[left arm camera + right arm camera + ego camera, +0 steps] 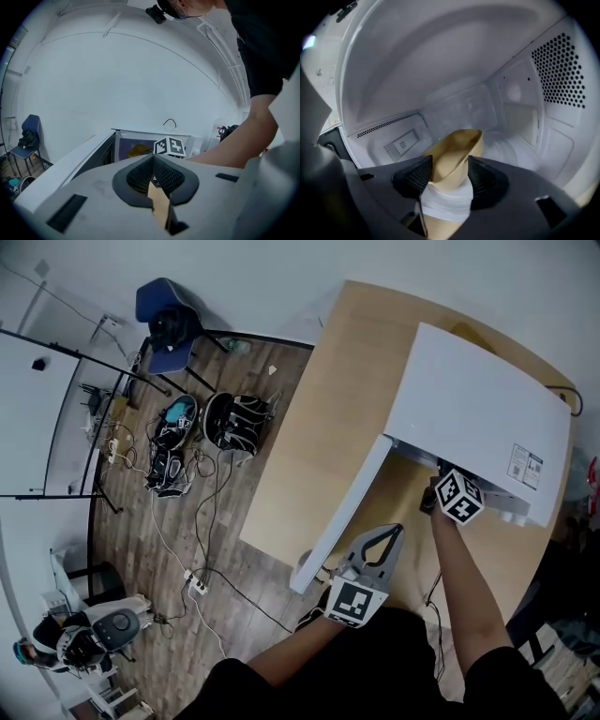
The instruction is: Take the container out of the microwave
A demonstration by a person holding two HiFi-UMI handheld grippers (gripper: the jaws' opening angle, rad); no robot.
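Observation:
The white microwave (478,418) stands on a wooden table (319,427) with its door (342,512) swung open to the left. My right gripper (449,171) reaches inside the cavity; in the head view only its marker cube (459,495) shows at the opening. A tan container (454,152) sits between its two spread pads, which stand close to its sides without squeezing it. The same container (139,150) shows as a yellowish shape in the left gripper view. My left gripper (386,532) hangs by the door's near end, its fingertips together and holding nothing.
The cavity's right wall has a perforated vent (560,70), and the glass turntable (508,147) lies under the container. Left of the table, on the floor, are bags (234,423), cables and a blue chair (169,320). A black cable (574,399) lies behind the microwave.

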